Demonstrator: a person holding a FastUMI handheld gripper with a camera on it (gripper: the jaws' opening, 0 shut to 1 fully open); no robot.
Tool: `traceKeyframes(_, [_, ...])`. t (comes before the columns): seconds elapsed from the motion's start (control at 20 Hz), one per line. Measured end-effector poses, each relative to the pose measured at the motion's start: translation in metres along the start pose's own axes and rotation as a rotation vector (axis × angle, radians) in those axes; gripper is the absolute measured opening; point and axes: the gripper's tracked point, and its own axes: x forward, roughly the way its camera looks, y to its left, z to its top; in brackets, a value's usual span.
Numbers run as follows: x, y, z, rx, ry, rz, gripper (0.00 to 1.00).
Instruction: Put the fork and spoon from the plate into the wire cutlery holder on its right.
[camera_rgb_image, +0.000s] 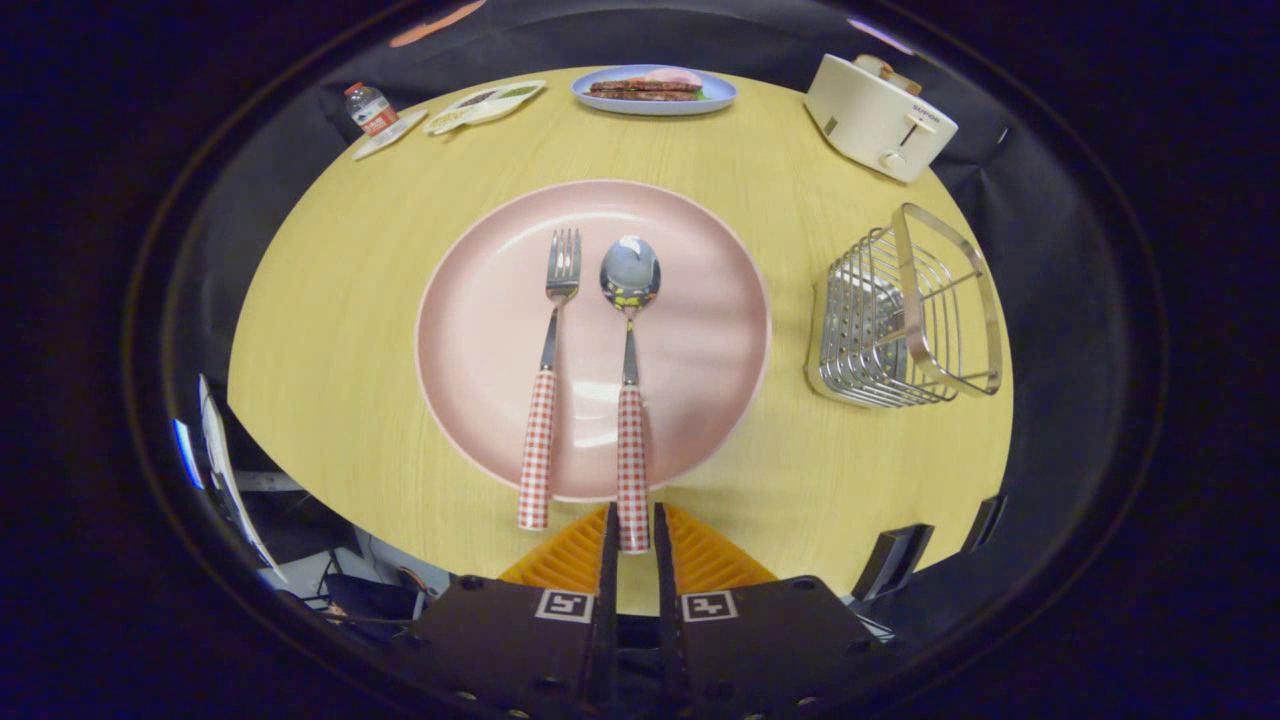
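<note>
A round pink plate sits in the middle of a round light-wood table. Two pieces of cutlery lie on it side by side, bowls and tines pointing away from the gripper, handles overhanging the near rim. The fork with a steel head and a red-and-white checked handle is on the left; the spoon with a shiny steel bowl and the same checked handle is just beside it on the right, not touching.

The gripper is low at the near edge of the plate, its two fingers drawn close together with the end of the spoon's handle between them — the tips flank the handle tightly, and both appear to press on it. The fork's handle end lies just left of the fingers, outside them.

To the right of the plate, well apart from it, is the silver wire cutlery holder, with nothing visible inside.

Beyond the plate, at the far side of the table, are a blue plate with a sandwich, a cream-coloured toaster, a small plastic bottle with a red label on a white coaster — and a flat white card beside it.
</note>
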Motion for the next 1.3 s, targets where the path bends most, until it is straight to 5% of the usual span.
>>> traceKeyframes(0.15, [-0.004,-0.003,0.000,-0.017,-0.005,0.000,0.06])
traceKeyframes(0.85, [-0.106,-0.039,0.015,-0.064,-0.147,0.027,0.00])
traceKeyframes(1.3, [-0.180,-0.123,0.005,0.004,-0.111,-0.113,0.00])
